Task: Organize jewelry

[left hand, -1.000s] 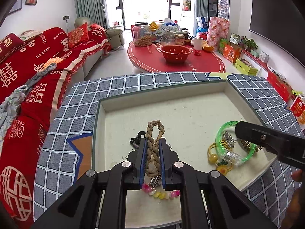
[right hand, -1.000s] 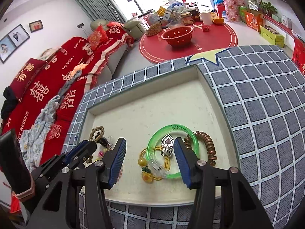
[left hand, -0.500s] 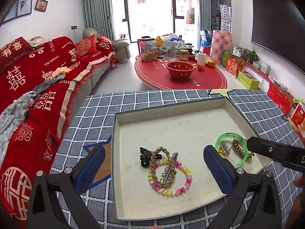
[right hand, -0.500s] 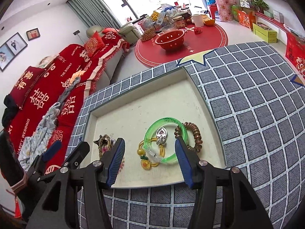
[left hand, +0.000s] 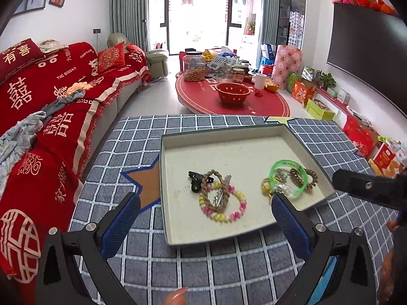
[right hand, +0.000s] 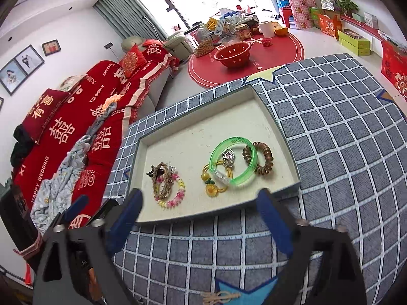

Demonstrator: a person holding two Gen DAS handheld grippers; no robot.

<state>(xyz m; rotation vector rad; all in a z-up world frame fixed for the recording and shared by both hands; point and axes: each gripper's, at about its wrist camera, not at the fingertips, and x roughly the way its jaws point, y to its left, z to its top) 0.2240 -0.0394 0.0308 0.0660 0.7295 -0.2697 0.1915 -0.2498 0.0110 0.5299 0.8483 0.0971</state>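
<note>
Here, left hand-held gripper spread wide, right hand-held gripper opening (nothing pinched), jewelry in tray.

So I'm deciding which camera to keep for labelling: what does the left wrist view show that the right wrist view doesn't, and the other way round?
Only the left wrist view shows the dark wall screen, the right gripper's finger entering from the side, and a fingertip at the bottom edge.

Only the right wrist view shows the blue star patch with a tassel on the near cloth, and the left gripper at its lower left.

Both show the tray, the green bangle, the pink and yellow bead bracelet, and the red colander.
</note>
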